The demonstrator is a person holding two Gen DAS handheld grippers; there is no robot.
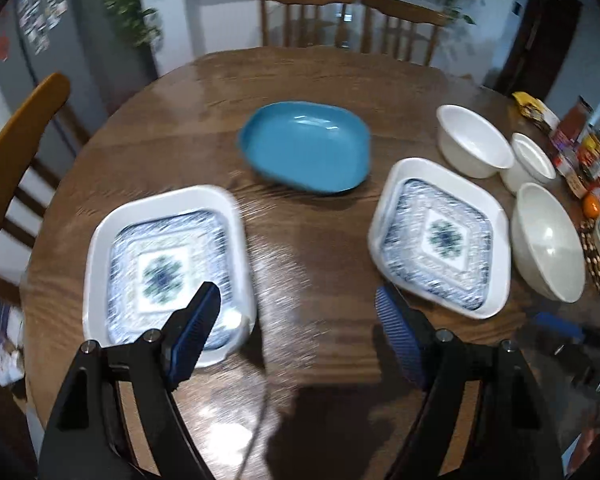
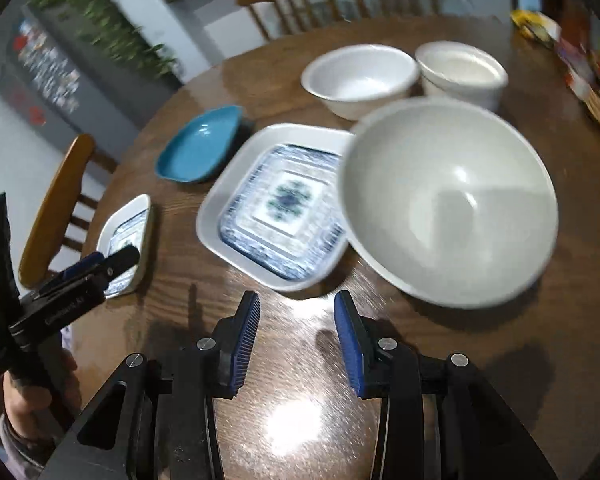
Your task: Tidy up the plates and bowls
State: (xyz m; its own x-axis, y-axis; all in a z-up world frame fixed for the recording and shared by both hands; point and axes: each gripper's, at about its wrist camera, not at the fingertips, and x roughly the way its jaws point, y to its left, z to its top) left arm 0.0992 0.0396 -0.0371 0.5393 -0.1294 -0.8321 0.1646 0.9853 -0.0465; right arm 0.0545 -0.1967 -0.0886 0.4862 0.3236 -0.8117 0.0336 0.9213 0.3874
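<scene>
Left wrist view looks down on a round wooden surface [image 1: 308, 80] with the left gripper [image 1: 296, 312] held above it, jaws spread wide with nothing between them, only bare wood below. Its left blue pad [image 1: 196, 332] overlaps in the picture the near corner of a white square plate [image 1: 100, 248] with a blue patterned centre, but whether it touches I cannot tell. A second white patterned plate [image 1: 396, 184] of the same kind lies to the right, turned like a diamond. Between the two and farther back sits a teal dish [image 1: 304, 144], apart from both. Three white bowls stand at the right: a large bowl [image 1: 548, 240] nearest, just beside the diamond plate, a medium bowl [image 1: 472, 144] behind it, and a small bowl [image 1: 532, 160] close to both. Jars and packets [image 1: 580, 148] crowd the surface's far right edge. Wooden chairs [image 1: 304, 12] stand beyond.

Right wrist view shows the right gripper [image 2: 296, 336] over bare wood near the close edge, jaws partly apart and released, gripping nothing. Ahead of it the large bowl [image 2: 448, 200] fills the right, its rim overlapping the patterned plate [image 2: 228, 200] in the picture. The medium bowl [image 2: 360, 76] and small bowl [image 2: 460, 68] stand behind. The teal dish [image 2: 200, 148] is left of the plate, and the other plate [image 2: 120, 216] is farther left, with the left gripper [image 2: 100, 264], held by a hand [image 2: 28, 396], over it.
</scene>
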